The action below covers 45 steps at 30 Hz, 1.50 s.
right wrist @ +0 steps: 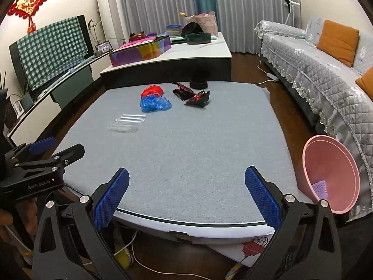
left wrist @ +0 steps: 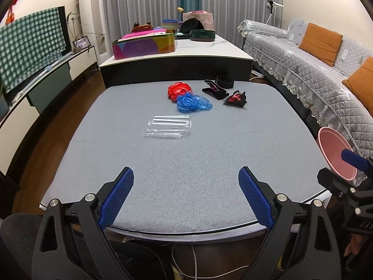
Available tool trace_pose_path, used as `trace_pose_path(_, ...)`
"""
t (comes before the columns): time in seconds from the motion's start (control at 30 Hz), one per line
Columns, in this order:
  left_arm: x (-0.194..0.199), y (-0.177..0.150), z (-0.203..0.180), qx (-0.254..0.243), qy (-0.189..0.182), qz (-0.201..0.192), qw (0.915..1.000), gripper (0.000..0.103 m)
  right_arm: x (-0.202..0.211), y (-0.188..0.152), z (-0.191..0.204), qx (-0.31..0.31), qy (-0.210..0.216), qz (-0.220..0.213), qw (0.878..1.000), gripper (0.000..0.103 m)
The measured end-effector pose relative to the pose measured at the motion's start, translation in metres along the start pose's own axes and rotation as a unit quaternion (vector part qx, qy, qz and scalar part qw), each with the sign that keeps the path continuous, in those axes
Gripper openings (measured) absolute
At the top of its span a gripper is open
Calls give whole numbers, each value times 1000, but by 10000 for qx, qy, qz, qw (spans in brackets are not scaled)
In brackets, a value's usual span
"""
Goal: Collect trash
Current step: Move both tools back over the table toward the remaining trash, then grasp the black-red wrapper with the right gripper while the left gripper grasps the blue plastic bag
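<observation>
a: okay, where are the two grippers?

b: both sit at the near edge of the grey table (left wrist: 186, 163), low in their own frames. the left gripper (left wrist: 186, 186) has its jaws spread wide and nothing between the blue pads (left wrist: 117, 198). the right gripper (right wrist: 186, 186) is the same: wide apart, empty, with bare table between the pads.

a: and the trash?

b: all of it lies toward the far side of the table, above centre in the left wrist view. a clear plastic package (left wrist: 167, 126) lies flat, nearest to the grippers. behind it is a crumpled blue plastic bag (left wrist: 193, 102), touching a red plastic bag (left wrist: 178, 89) just beyond it. right of those are a black wrapper (left wrist: 214, 91) and a black-and-red wrapper (left wrist: 236, 98), close together. a black band (left wrist: 225, 81) sits by the far edge.

a: is there a bin?

b: a pink bin (right wrist: 331, 175) shows at the lower right of the right wrist view, off the table's right corner, its opening tilted toward the camera. something purple lies in the bottom; i can't tell what.

a: background?

b: a second table (left wrist: 200, 51) with a colourful box (left wrist: 143, 44) at upper centre, a sofa (left wrist: 314, 70) at right with orange cushions (left wrist: 320, 43), and a checked cloth (left wrist: 30, 46) at upper left.
</observation>
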<state>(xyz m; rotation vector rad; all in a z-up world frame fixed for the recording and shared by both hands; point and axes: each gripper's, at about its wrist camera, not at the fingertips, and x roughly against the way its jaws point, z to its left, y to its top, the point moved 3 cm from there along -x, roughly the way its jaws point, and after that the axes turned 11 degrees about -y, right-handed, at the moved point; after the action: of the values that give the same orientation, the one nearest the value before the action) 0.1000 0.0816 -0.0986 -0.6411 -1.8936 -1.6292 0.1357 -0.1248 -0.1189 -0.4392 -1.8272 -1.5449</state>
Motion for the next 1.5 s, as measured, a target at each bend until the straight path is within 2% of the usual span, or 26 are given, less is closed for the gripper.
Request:
trace_pose_path(0.5,4,10,2,51,25,-75,10000,88,3,2,-6,-134,41,14,9999,98)
trace_pose_path(0.63,9,22,8,140,49,-76,9999,88,13,21,-20,-493,182,-40,9986,98)
trace_pose_path(0.83,16,63,23,212,94,-312,9992,88,9,57,-34,-683,90,-177,9975,98)
trace_pose_path(0.97,7,92,42,415,90,-366,9984,88,-10,78,-36,-640,-27,-142,9978,98)
trace_pose_path(1.17,-24,126,74,456,469,-435,9969,88,-55,102,-32,-433,-194,62,9989,98)
trace_pose_path(1.33,-63,123,105,699,719,-147,9949,88,-117,117,-17,-308,-140,565,9978,98)
trace_pose_path(1.37,-74,118,114,832,749,62,9937,88,-129,120,-14,-318,-142,607,9975,98)
trace_pose_path(1.43,-83,116,125,1120,585,247,9917,88,-158,127,-8,-364,-145,773,9962,98)
trace_pose_path(1.5,-84,116,133,1265,562,202,9902,88,-189,131,-1,-417,-162,929,9947,98)
